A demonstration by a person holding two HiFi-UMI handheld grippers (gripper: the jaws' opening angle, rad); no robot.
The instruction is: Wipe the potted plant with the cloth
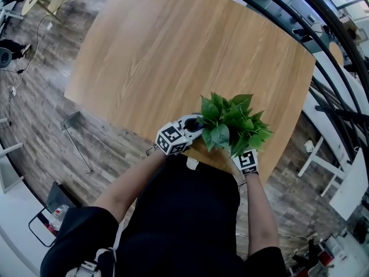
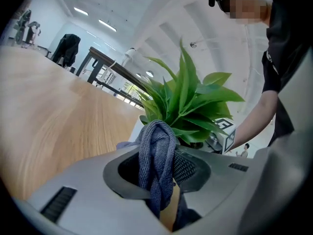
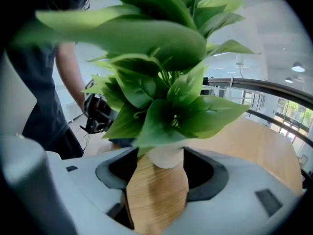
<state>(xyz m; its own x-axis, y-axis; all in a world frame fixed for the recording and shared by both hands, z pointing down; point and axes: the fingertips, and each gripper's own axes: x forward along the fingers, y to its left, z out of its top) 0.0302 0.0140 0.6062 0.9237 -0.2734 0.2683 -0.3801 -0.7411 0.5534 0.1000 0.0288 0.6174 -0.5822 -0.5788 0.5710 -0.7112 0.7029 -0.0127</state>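
Observation:
A potted plant [image 1: 232,127] with broad green leaves stands near the front edge of the wooden table [image 1: 173,56]. My left gripper [image 2: 156,176] is shut on a blue-grey cloth [image 2: 155,155], which sticks up in a fold between the jaws, just short of the leaves [image 2: 188,102] and the pot's rim. In the head view the left gripper [image 1: 195,127] touches the plant's left side. My right gripper [image 3: 161,176] has its jaws on either side of the small white pot [image 3: 166,156], closed against it. Its marker cube [image 1: 248,161] shows below the leaves, which hide the pot from above.
The person's arms and dark shirt [image 1: 196,206] press against the table's near edge. A curved black railing [image 1: 323,51] runs past the table's right side. Wood floor with a chair [image 1: 49,212] lies to the left.

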